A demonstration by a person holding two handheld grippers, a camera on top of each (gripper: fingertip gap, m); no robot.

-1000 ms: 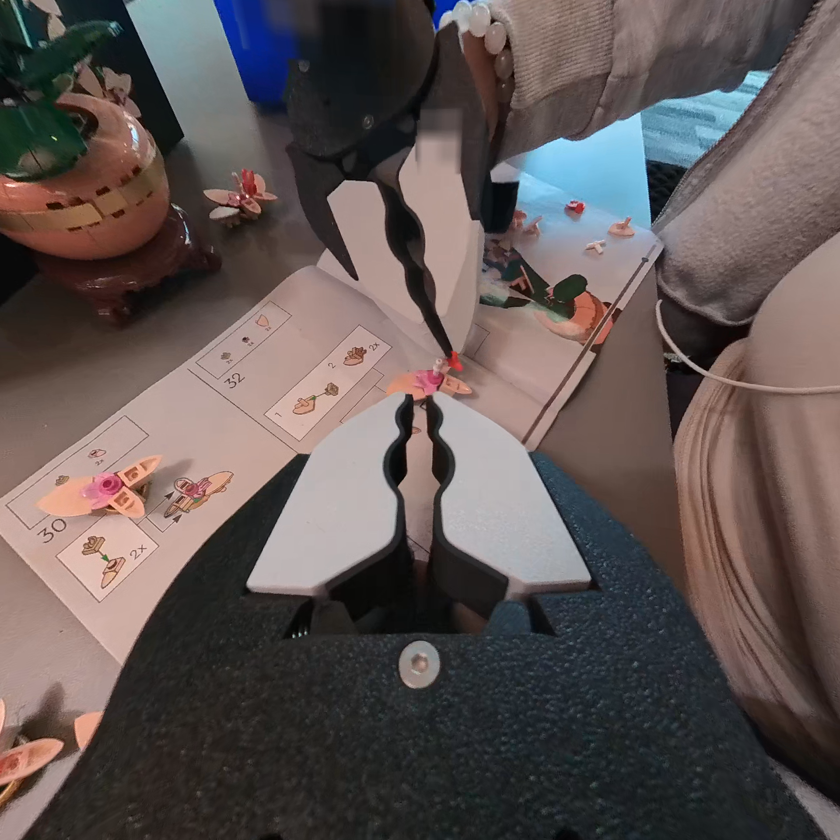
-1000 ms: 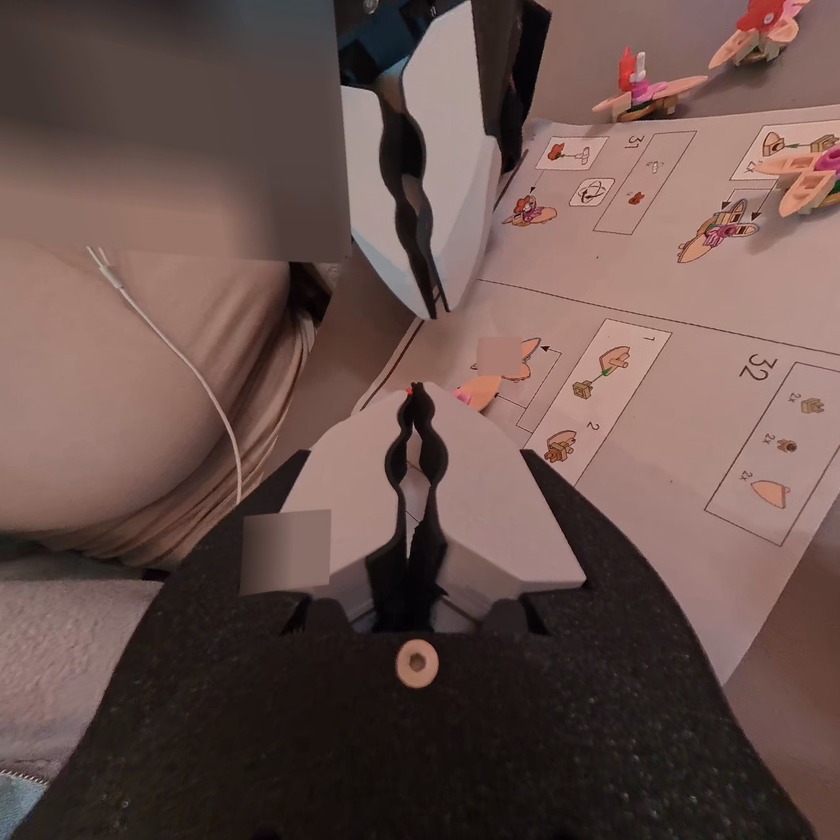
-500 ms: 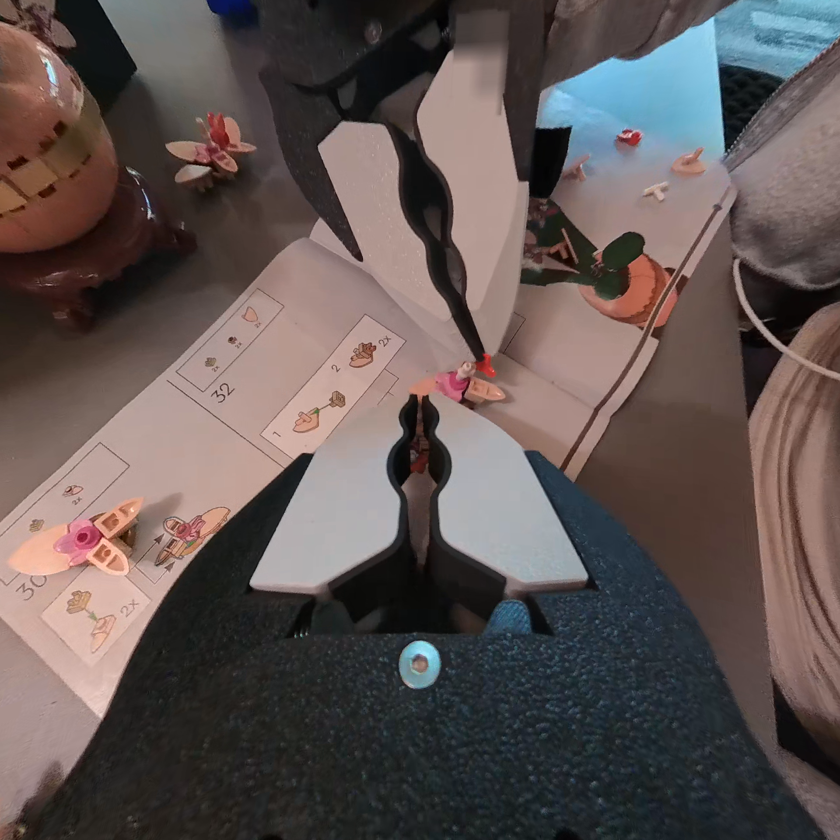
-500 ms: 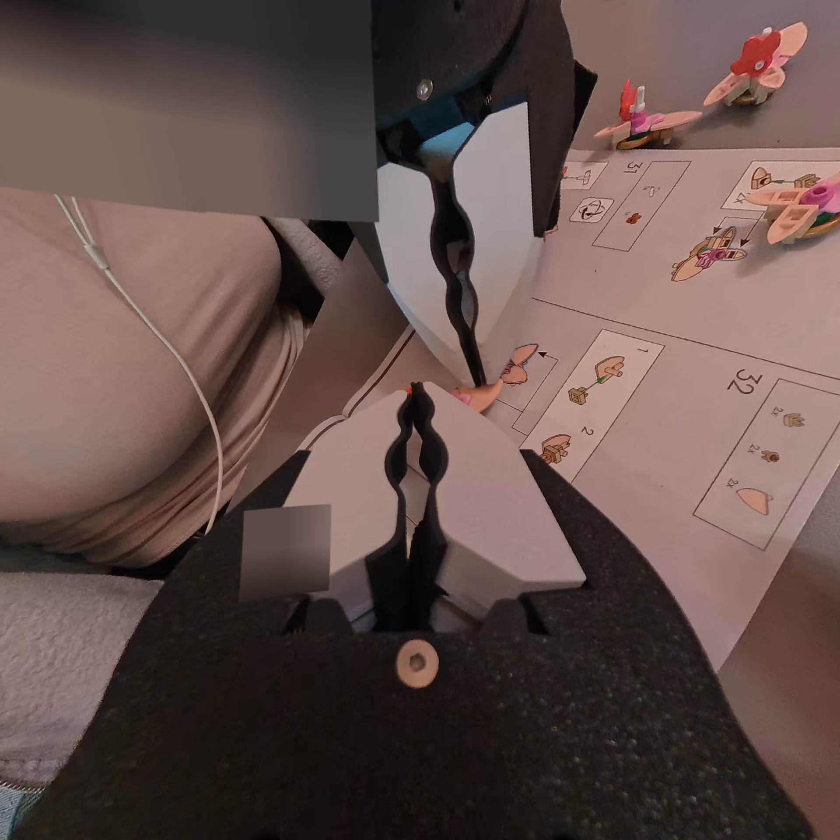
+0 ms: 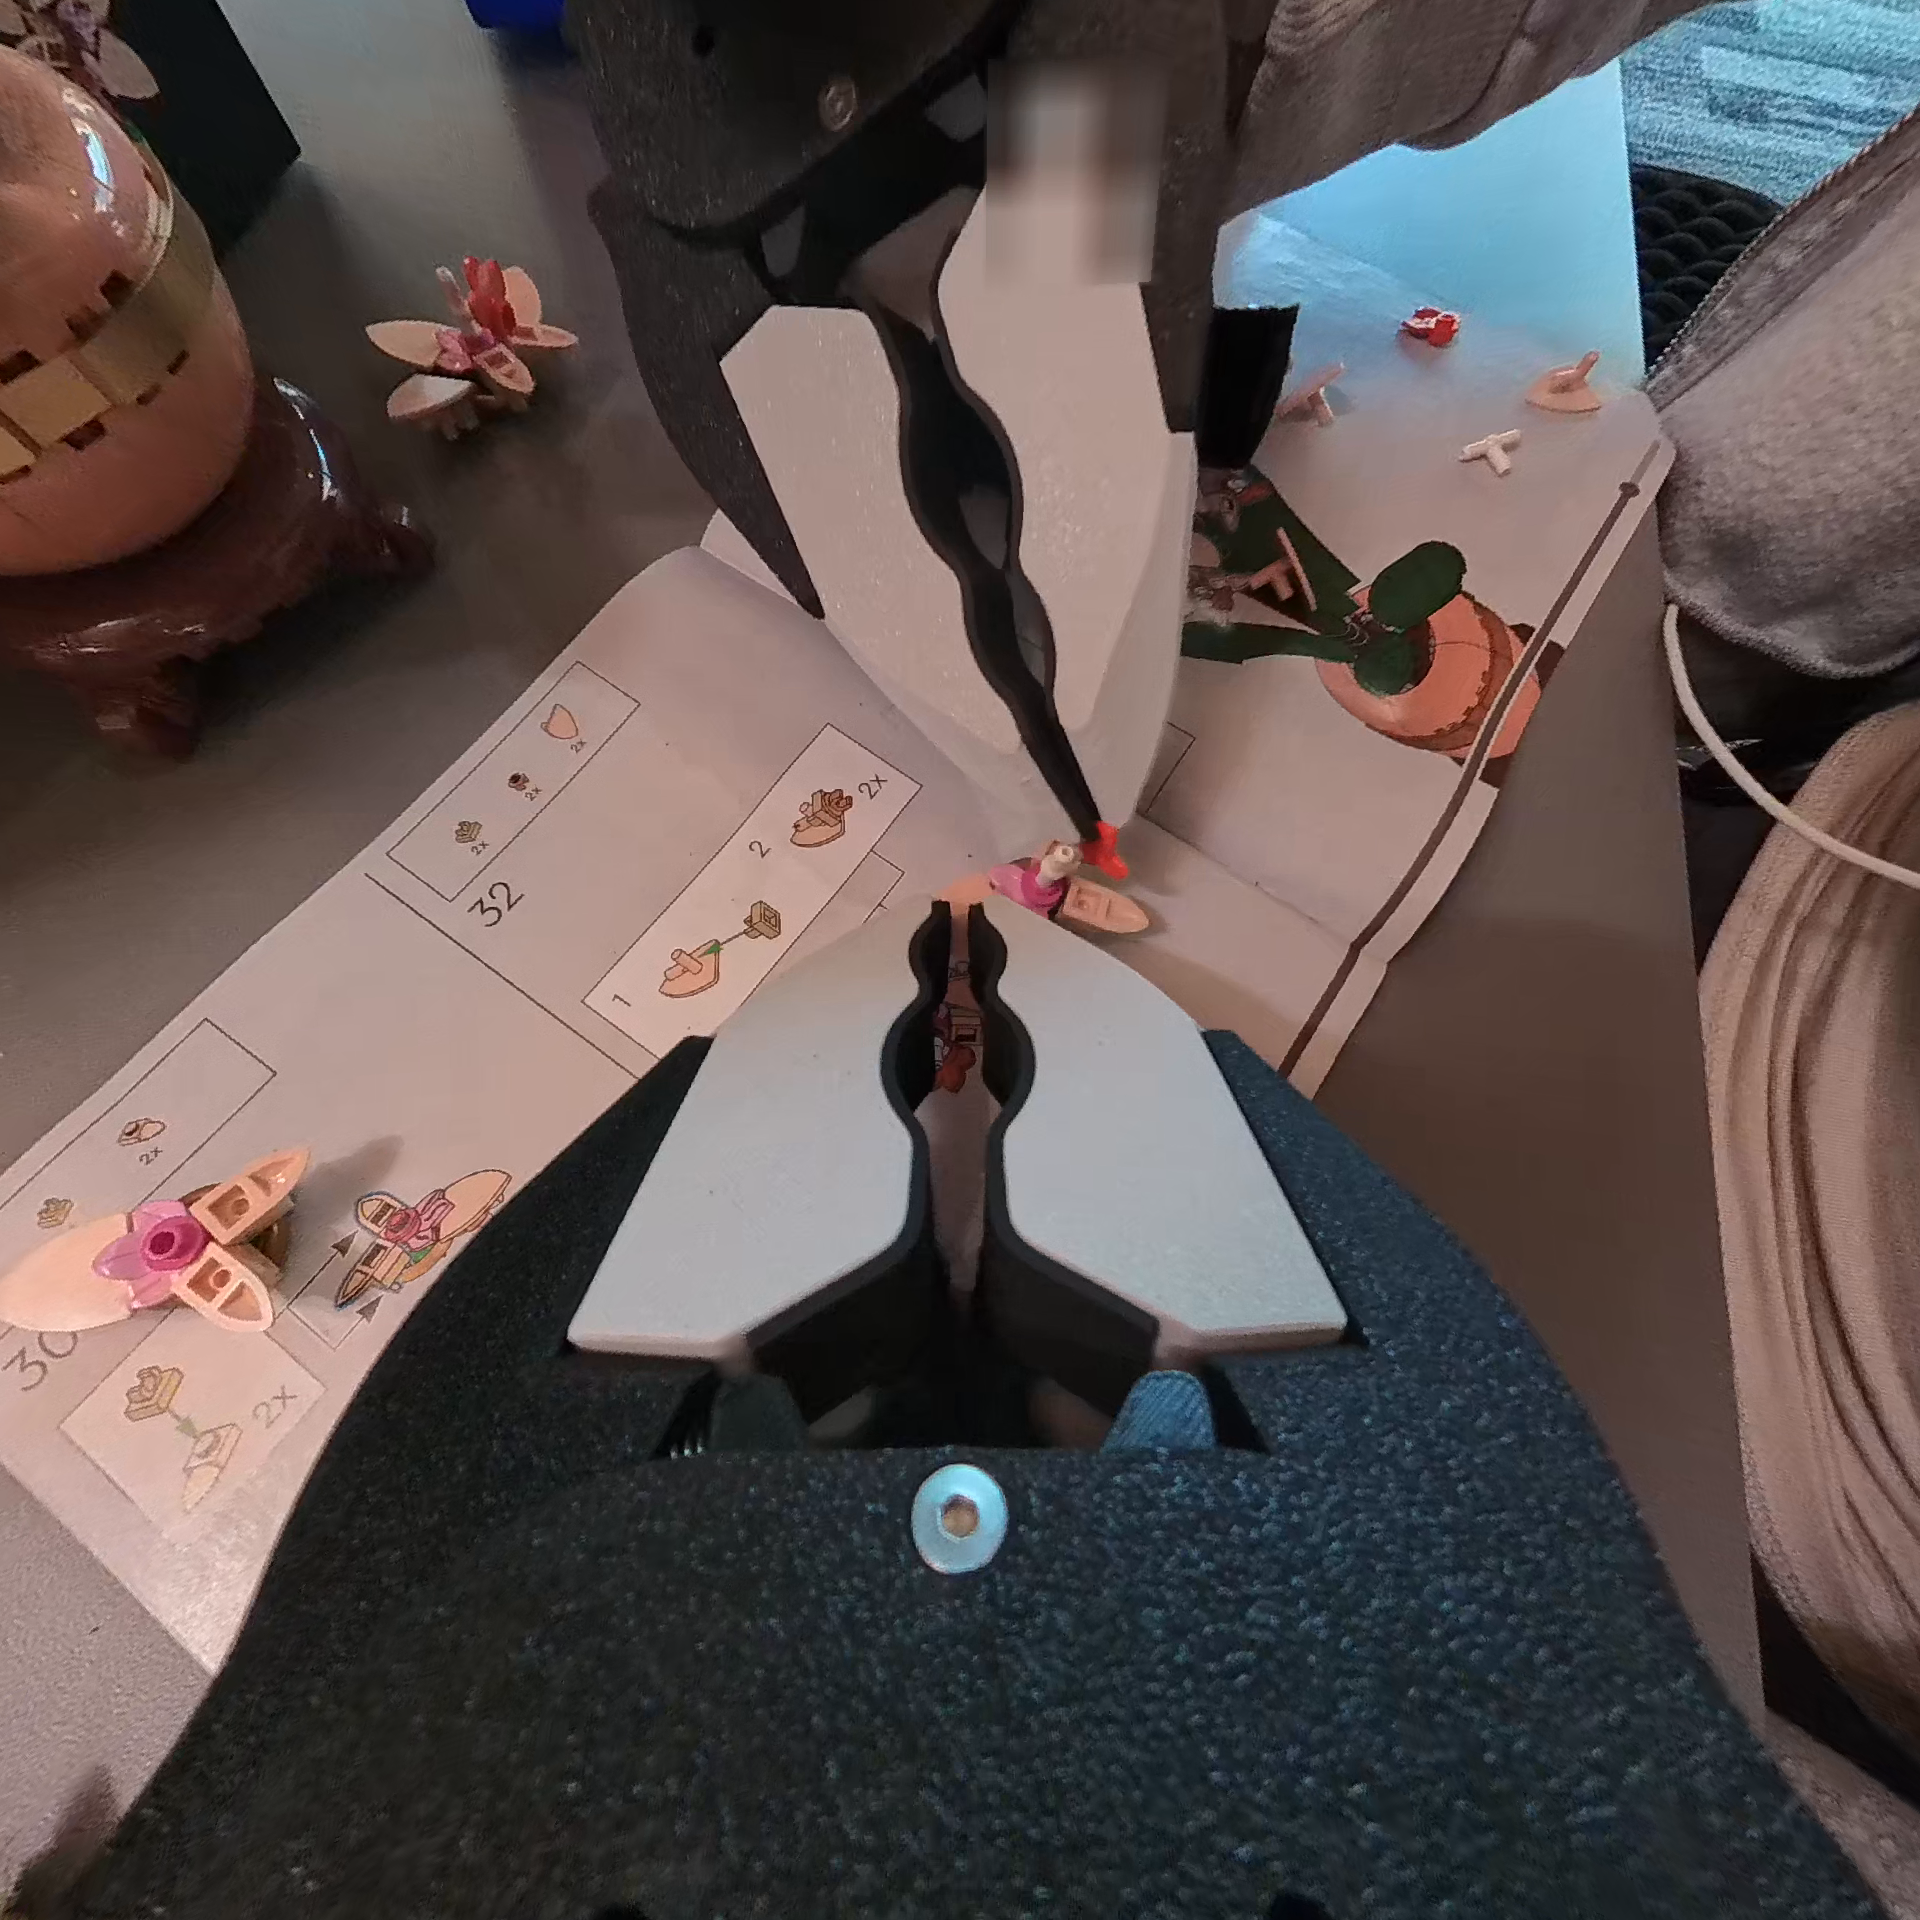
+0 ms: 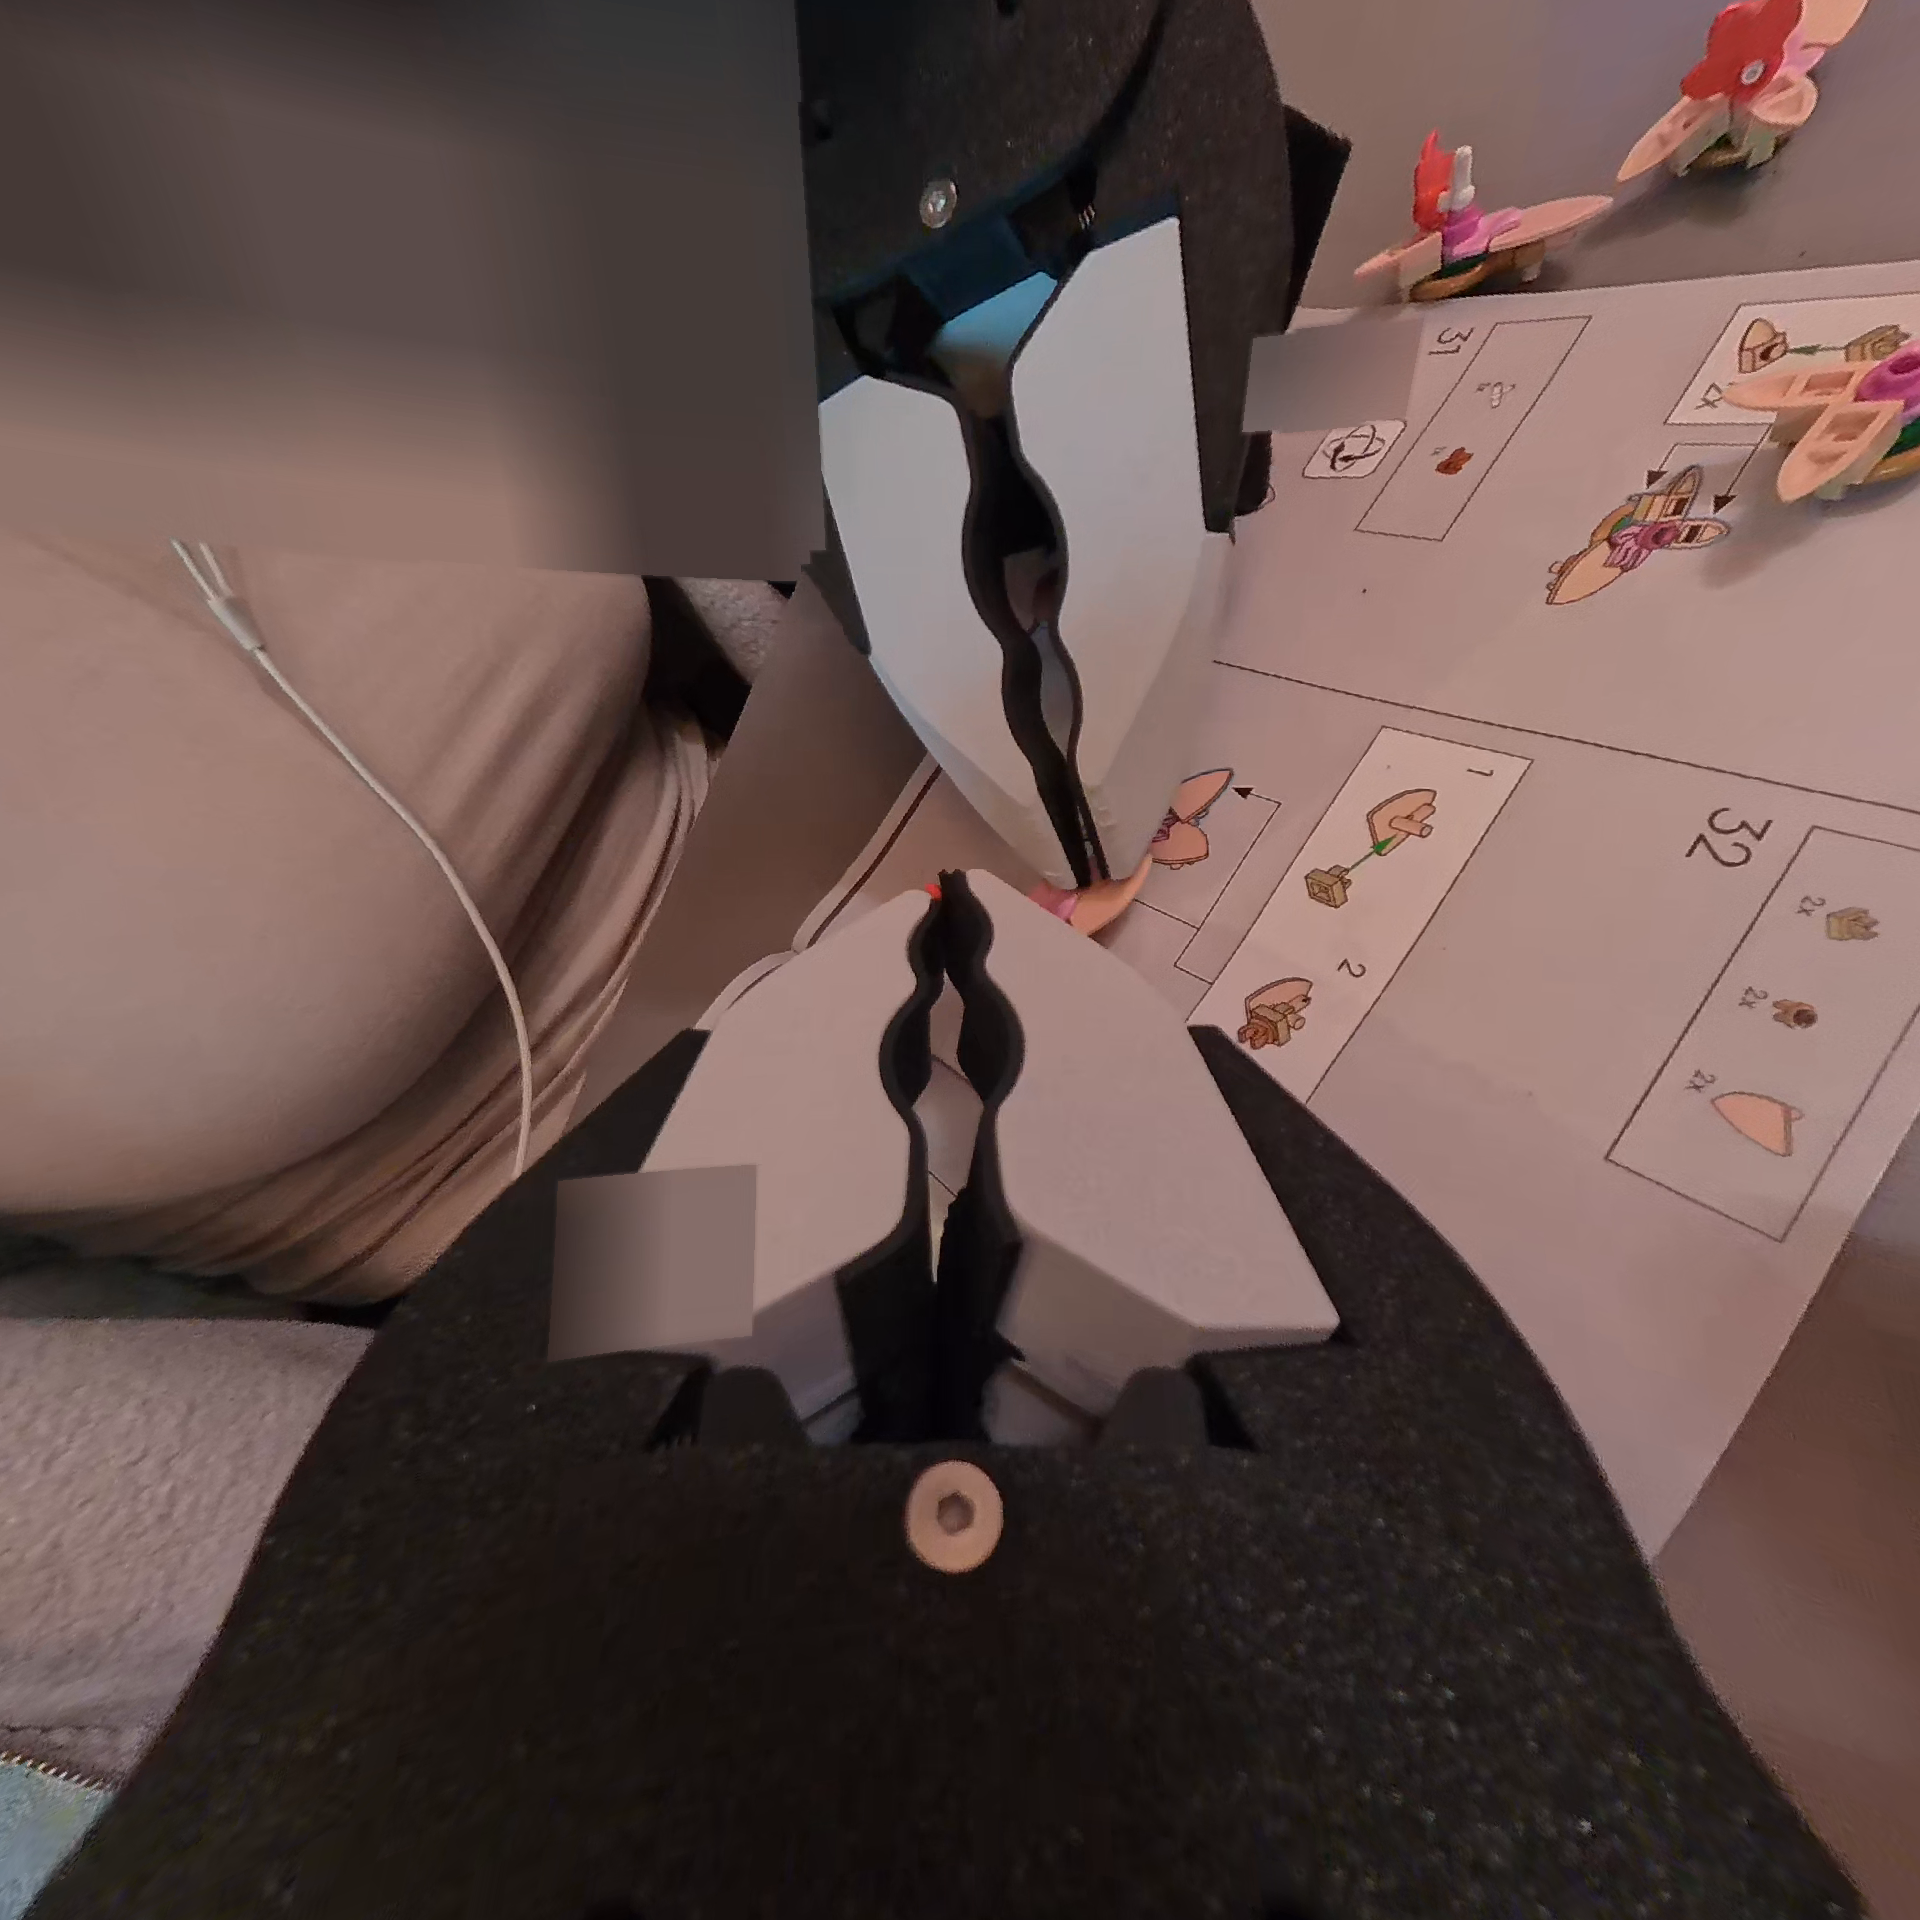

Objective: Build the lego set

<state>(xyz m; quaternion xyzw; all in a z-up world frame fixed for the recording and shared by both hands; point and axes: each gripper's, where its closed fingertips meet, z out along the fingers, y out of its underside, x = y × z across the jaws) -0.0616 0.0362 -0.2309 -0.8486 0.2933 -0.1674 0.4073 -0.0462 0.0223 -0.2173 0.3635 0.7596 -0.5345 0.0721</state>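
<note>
Left wrist view shows four small flower builds: one half-built flower (image 5: 1060,894) on the open instruction booklet (image 5: 436,997) just past the near fingertips, one pink-centred flower with tan petals (image 5: 156,1262) lying on the booklet's lower left page, and one flower with a red top (image 5: 473,348) on the grey table (image 5: 156,883) near the brown stand of a round pink pot model (image 5: 114,343); the right wrist view adds a fourth (image 6: 1725,88) at the top right beside the red-topped one (image 6: 1475,229). Four loose pieces lie on the booklet's far page: one red (image 5: 1431,324), two tan (image 5: 1564,387), and one white T-shaped piece (image 5: 1491,452). The left gripper (image 5: 956,914) has its jaws nearly together, a thin gap between the tips, which pinch the tan petal edge of the half-built flower; in the right wrist view those tips (image 6: 1086,878) press down on that petal (image 6: 1101,899). The right gripper (image 5: 1086,821) comes down from above with its jaws closed on a tiny red piece (image 5: 1107,844), held just beside the white peg standing in the flower's pink centre, close but whether it touches I cannot tell. In its own view, the right gripper (image 6: 951,888) shows only a speck of red at its tips.
</note>
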